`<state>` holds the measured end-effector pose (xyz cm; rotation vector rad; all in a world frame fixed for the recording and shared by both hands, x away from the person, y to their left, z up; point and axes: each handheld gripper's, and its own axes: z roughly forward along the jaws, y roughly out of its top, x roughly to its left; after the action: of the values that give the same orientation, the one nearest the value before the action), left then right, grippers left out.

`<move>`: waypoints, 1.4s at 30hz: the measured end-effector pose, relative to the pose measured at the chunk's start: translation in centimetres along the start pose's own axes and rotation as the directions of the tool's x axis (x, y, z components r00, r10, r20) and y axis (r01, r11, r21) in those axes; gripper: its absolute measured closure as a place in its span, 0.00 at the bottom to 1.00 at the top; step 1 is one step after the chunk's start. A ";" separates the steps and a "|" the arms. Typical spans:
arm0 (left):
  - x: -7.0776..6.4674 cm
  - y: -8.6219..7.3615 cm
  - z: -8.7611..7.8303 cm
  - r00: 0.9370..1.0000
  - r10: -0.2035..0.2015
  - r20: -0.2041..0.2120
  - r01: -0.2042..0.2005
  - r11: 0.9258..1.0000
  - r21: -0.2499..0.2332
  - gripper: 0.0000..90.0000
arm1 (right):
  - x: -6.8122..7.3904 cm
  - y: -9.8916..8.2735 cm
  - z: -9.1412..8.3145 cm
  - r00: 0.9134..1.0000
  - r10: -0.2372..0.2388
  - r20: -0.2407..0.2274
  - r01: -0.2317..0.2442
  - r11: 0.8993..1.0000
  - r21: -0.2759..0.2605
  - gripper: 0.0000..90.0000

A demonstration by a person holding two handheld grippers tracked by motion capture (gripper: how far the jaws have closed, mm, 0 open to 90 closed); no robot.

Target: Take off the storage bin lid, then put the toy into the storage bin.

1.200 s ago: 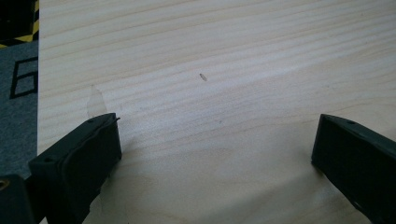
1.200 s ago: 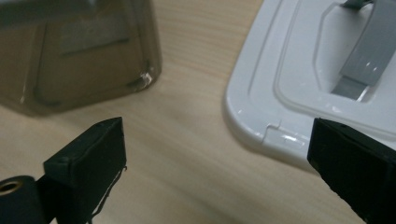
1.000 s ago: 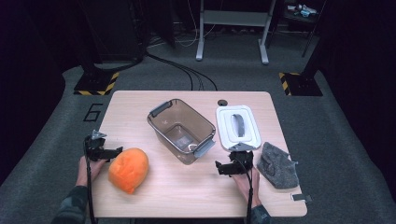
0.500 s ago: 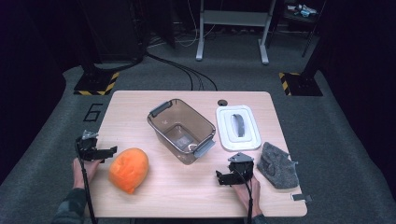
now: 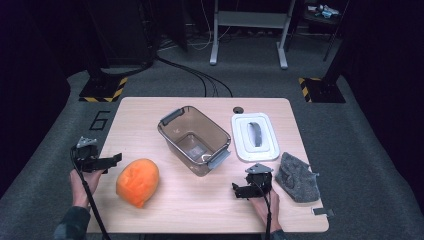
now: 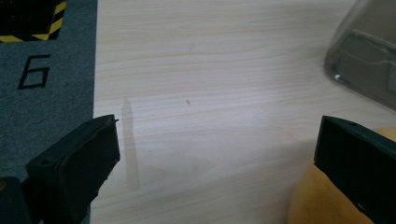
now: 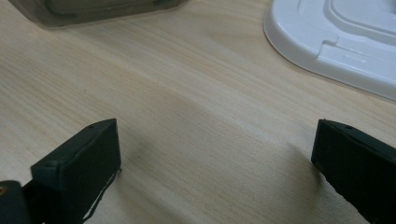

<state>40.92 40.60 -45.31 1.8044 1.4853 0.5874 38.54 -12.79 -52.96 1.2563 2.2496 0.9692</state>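
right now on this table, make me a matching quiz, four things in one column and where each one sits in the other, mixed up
Things:
1. orange soft lump
2. clear bin
3. white lid
4. grey cloth

Places:
A. flat on the table just right of the bin
B. near the table's right front corner, beside the right tool
C. middle of the table, standing open
D. left front part of the table, next to the left tool

Pairs: 1-D, 2-C, 3-A, 4-B
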 end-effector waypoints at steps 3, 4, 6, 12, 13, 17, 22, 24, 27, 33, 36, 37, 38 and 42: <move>-0.9 0.0 -0.8 1.000 0.013 0.011 -0.013 1.000 0.003 0.00 | 0.0 0.0 0.0 1.000 0.014 -0.007 -0.014 1.000 0.006 0.02; -1.2 -0.1 -1.1 1.000 0.014 0.013 -0.014 1.000 0.004 0.00 | 0.1 0.0 0.0 1.000 0.030 -0.008 -0.030 1.000 0.003 0.02; -2.0 -0.2 -1.6 1.000 0.022 0.014 -0.022 1.000 -0.003 0.00 | -0.1 0.0 0.0 1.000 0.020 -0.013 -0.020 1.000 -0.002 0.02; -3.5 -0.5 -2.8 0.998 0.048 0.042 -0.047 0.999 -0.029 0.00 | 0.0 0.0 0.0 1.000 0.004 -0.007 -0.004 1.000 0.012 0.03; -3.8 -0.7 -3.0 0.997 0.051 0.050 -0.049 0.998 -0.036 0.00 | 0.0 0.0 0.0 1.000 0.000 -0.005 0.000 1.000 0.012 0.03; -4.6 -1.1 -3.6 0.995 0.064 0.080 -0.061 0.998 -0.035 0.00 | 0.2 0.1 0.1 1.000 0.018 0.002 -0.018 1.000 0.012 0.03; -6.0 -1.8 -3.9 0.990 0.067 0.123 -0.066 0.998 -0.019 0.00 | 0.2 0.1 0.1 1.000 0.010 0.007 -0.010 1.000 0.009 0.03; -6.6 -2.0 -3.9 0.988 0.076 0.132 -0.075 0.997 -0.013 0.00 | 0.2 0.1 0.1 1.000 0.008 0.005 -0.008 1.000 0.009 0.03; -7.4 -2.2 -3.9 0.987 0.096 0.131 -0.097 0.995 0.003 0.00 | 0.2 0.1 0.1 1.000 0.011 0.007 -0.011 1.000 0.010 0.03; -8.6 -2.8 -3.5 0.987 0.104 0.126 -0.107 0.994 0.021 0.00 | 0.3 0.1 0.1 1.000 0.014 0.014 -0.014 1.000 0.008 0.03; -9.0 -2.8 -3.3 0.988 0.109 0.113 -0.114 0.993 0.038 0.00 | 0.3 0.1 0.1 1.000 0.011 0.017 -0.011 1.000 0.003 0.03; -9.1 -2.9 -3.3 0.988 0.112 0.107 -0.117 0.992 0.047 0.02 | 0.4 0.1 0.1 1.000 0.010 0.016 -0.010 1.000 0.003 0.03; -9.3 -3.0 -3.2 0.987 0.117 0.111 -0.123 0.991 0.049 0.11 | 0.3 0.1 0.1 1.000 0.009 0.016 -0.009 1.000 0.003 0.03; -9.7 -3.4 -3.0 0.986 0.137 0.095 -0.143 0.987 0.067 0.19 | 0.4 0.1 0.1 1.000 0.004 0.019 -0.004 1.000 0.002 0.03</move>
<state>34.26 32.16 -45.06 1.9779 1.3434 0.5183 38.44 -12.42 -52.97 1.2663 2.2347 0.9525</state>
